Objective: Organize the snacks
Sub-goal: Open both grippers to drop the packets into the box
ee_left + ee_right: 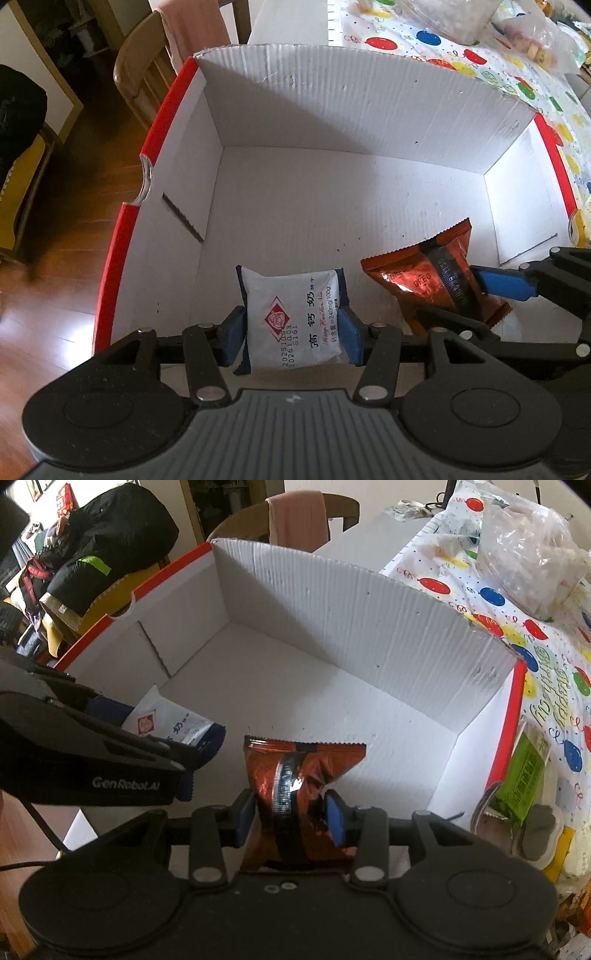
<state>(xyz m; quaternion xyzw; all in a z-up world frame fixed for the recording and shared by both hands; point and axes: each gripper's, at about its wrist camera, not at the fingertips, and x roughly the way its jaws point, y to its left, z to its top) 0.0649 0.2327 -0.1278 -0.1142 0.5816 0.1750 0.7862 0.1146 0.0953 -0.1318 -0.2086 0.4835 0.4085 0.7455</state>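
On a table under a white cloth printed with coloured balloons: one open corrugated cardboard box, white inside with red-edged side walls.

Box contents: floor bare and white apart from a few small dark specks. Whether either snack rests on that floor cannot be told.

Item 1: pale grey-white square biscuit packet with dark blue end seals and a red diamond emblem. Held over the near left part of the box by the left gripper, whose blue pads press on its two sides.

Item 2: copper-red foil Oreo snack packet with a dark back seam. Held over the near right part of the box by the right gripper, blue pads clamped on it so the foil is pinched at the waist.

Position: the two packets are beside each other, apart, not touching.

Outside the box, right side: a crumpled clear plastic bag and a green sachet, both on the cloth.

Behind: a wooden chair with pink fabric draped over its back.
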